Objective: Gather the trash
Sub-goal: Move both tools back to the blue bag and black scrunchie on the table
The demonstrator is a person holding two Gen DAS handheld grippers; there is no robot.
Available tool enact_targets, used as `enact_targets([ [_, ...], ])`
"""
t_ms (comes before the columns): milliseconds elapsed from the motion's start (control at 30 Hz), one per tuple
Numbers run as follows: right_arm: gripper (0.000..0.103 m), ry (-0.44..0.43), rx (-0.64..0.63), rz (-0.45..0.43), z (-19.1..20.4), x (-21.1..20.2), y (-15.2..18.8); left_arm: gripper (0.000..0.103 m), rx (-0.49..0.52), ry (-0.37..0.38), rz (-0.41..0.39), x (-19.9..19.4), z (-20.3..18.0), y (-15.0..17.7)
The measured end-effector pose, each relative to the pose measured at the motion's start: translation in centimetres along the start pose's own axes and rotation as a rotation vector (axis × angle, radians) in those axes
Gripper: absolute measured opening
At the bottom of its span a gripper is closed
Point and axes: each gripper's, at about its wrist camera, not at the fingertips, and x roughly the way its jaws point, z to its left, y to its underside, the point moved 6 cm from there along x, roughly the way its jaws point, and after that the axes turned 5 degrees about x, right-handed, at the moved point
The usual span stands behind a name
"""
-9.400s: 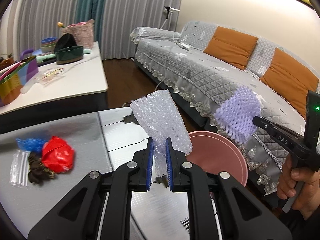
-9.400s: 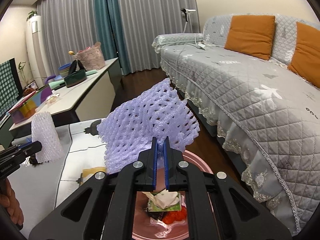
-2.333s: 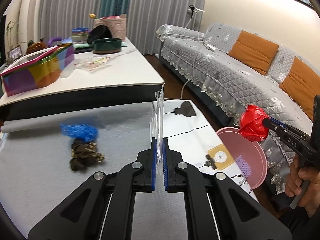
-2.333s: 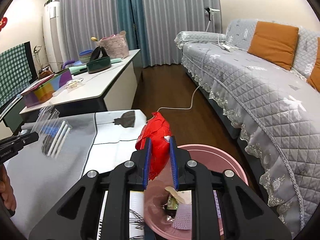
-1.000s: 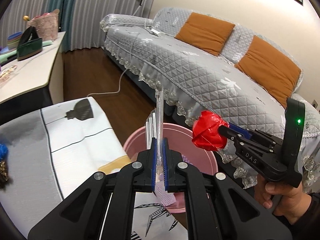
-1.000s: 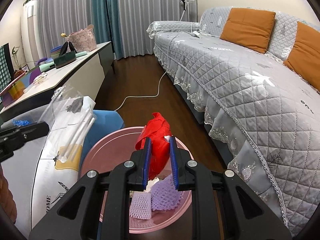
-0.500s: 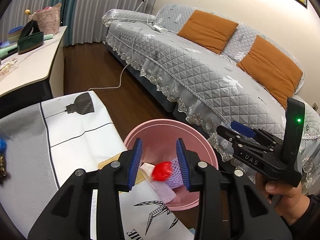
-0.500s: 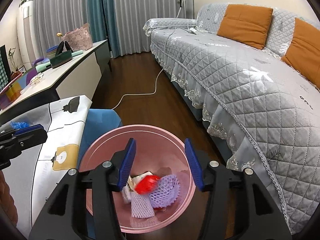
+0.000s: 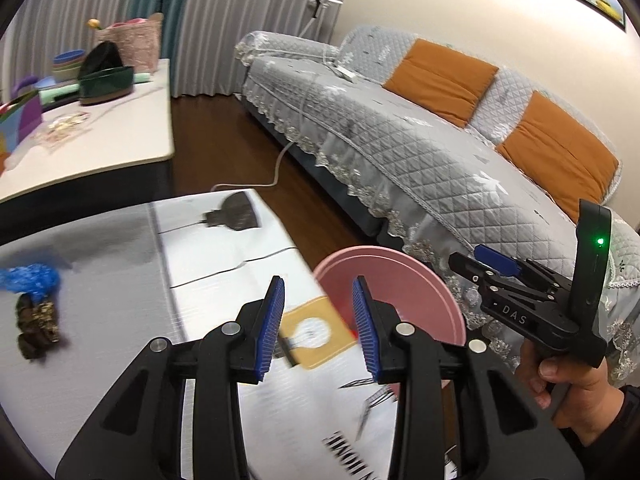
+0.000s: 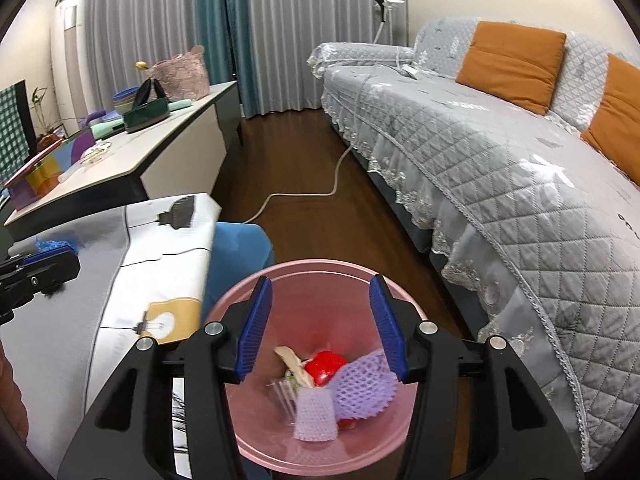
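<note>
Red wrapper (image 10: 325, 364) now binned; "DAS" on right claw (image 9: 466, 262)

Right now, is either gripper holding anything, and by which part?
Nothing is held. The left gripper and right gripper are both open and empty; the red wrapper lies in the pink bin.

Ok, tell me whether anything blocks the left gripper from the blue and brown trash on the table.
Nothing visible does. The left gripper is open and empty, and only bare table lies between it and the blue wrapper and brown clump to its left.
</note>
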Motion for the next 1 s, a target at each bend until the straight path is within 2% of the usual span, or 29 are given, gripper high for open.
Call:
enact_targets([
  [533,0.048,-0.12,-0.098,-0.031,9.6,-0.3,-0.4,0.035,-0.088,-0.153,-0.026,-5.5,10.9,2.9],
  [800,0.028,-0.225,-0.131,-0.067,13.5,-1.4,-0.6,0.036,-0.131,-0.273,-0.008,-7.0,17.5,5.4],
  [867,0.028,-0.25,-0.117,-0.07,14.1,-1.5,-0.7,0.037,-0.167,-0.303,0.002,-7.1,19.4,6.0],
  [1000,0.028,-0.289,-0.098,-0.053,15.2,-0.8,-0.5,0.05,-0.219,-0.342,0.006,-7.1,21.7,6.7],
])
